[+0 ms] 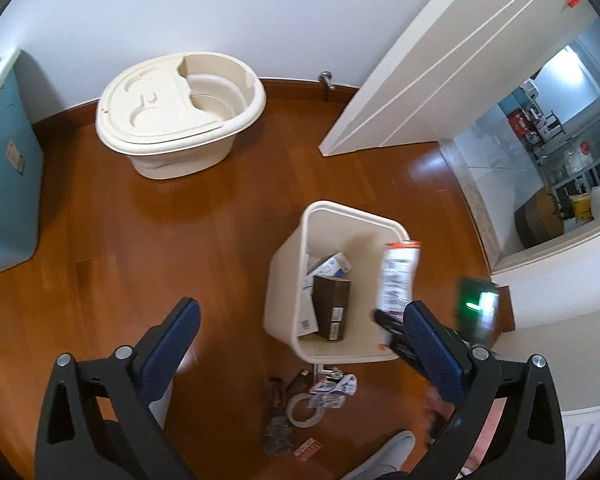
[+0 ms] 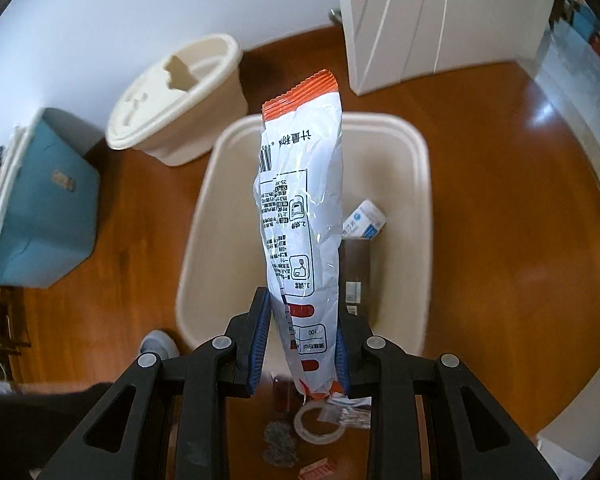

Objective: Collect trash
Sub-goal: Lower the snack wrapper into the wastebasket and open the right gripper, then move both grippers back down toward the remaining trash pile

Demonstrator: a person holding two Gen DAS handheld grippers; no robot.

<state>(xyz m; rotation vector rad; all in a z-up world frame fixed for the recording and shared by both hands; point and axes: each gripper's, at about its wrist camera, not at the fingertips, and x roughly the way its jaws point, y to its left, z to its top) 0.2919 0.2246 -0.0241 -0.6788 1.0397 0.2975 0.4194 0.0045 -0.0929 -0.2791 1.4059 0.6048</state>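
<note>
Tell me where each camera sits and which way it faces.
Left wrist: above the floor, facing down past the open left tool at the bin; the right tool shows.
Right wrist: above the bin, looking along the right tool holding the wrapper.
Shared: bin, wrapper, tape roll.

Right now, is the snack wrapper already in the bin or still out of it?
Still out. The right gripper is shut on the wrapper, holding it above the open bin; boxes already lie inside.

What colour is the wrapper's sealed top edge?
Orange, on the wrapper in the right claw; clearest in the right wrist view.
</note>
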